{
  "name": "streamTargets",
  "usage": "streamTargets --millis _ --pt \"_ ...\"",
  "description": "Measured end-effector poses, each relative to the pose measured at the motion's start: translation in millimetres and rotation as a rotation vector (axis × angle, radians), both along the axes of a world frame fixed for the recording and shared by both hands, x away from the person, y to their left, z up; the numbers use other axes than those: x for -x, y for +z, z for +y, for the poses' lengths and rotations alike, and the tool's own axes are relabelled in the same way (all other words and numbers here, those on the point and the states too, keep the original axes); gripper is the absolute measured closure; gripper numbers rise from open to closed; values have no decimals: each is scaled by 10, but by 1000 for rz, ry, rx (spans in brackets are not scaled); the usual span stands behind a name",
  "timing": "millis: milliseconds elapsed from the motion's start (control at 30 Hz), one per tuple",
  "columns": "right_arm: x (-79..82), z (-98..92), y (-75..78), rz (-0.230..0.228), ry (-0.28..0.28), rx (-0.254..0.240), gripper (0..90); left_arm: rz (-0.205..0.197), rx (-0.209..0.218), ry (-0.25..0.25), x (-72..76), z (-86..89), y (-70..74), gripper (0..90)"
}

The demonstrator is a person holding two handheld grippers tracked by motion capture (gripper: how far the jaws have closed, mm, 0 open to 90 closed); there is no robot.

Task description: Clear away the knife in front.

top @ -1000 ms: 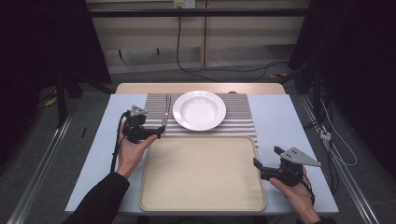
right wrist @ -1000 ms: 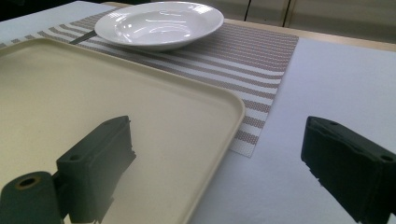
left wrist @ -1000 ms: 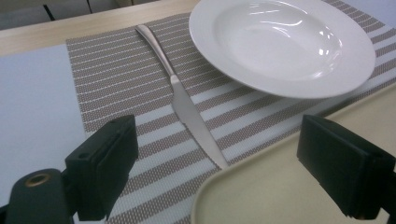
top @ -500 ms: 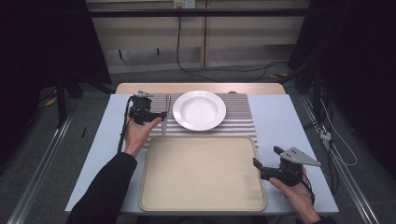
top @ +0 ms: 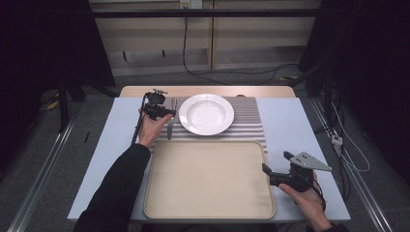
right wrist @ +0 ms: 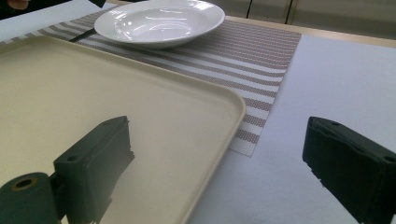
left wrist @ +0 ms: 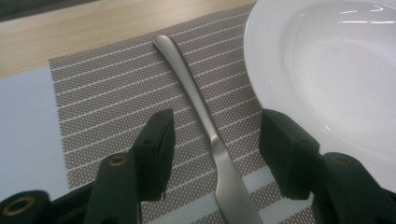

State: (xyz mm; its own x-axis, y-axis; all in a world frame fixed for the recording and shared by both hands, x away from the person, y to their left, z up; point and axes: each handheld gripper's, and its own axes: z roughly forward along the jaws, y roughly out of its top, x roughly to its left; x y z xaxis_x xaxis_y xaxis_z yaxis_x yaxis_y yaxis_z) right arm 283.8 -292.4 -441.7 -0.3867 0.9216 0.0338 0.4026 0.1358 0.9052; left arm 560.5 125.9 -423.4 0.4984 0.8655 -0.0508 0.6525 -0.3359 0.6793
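A silver piece of cutlery [left wrist: 201, 105] lies on the striped placemat [left wrist: 107, 107] just left of the white plate [left wrist: 336, 74]. Its handle runs between the jaws of my open left gripper [left wrist: 217, 130], and neither pad touches it. From above, the left gripper [top: 167, 112] hovers over the cutlery [top: 169, 128] beside the plate [top: 206, 114]. My right gripper [top: 267, 170] stands open at the right edge of the beige tray [top: 208, 179]. In the right gripper view, the right gripper [right wrist: 219, 135] straddles the tray's far corner [right wrist: 205, 107] with nothing in it.
The placemat [top: 246, 123] lies behind the tray on a pale blue table cover [top: 295, 125]. A wooden table edge [top: 208, 90] runs along the back. Cables trail on the floor beyond the table and on its right.
My left gripper has moved away from the person and rightward, from the table's left part to over the cutlery beside the plate. The right gripper has stayed put.
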Motion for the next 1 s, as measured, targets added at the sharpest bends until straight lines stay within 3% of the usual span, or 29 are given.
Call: streamTargets --millis 100,200,367,467,567,733,833,1000 --pt "-3 -12 -10 15 -4 -6 80 12 2 -1 -66 -28 -47 487" --pt "0 -14 -7 9 -7 -6 80 51 -20 18 -148 -71 -130 544" --pt "-3 -12 -8 10 -4 -8 80 67 -16 26 -229 -95 -146 608" --pt "-4 -15 -9 11 -8 -6 80 58 -25 47 -266 -121 -160 661" --pt "-1 -15 -7 7 -7 -7 80 76 -42 43 -303 -186 -191 702" --pt "-2 -17 -9 9 -5 -7 81 107 -78 53 -337 -220 -244 721" --pt "0 -9 -6 7 -5 -4 82 115 -62 69 -356 -215 -246 736" --pt "3 3 -6 6 3 -4 82 155 -70 57 -407 -209 -215 750"
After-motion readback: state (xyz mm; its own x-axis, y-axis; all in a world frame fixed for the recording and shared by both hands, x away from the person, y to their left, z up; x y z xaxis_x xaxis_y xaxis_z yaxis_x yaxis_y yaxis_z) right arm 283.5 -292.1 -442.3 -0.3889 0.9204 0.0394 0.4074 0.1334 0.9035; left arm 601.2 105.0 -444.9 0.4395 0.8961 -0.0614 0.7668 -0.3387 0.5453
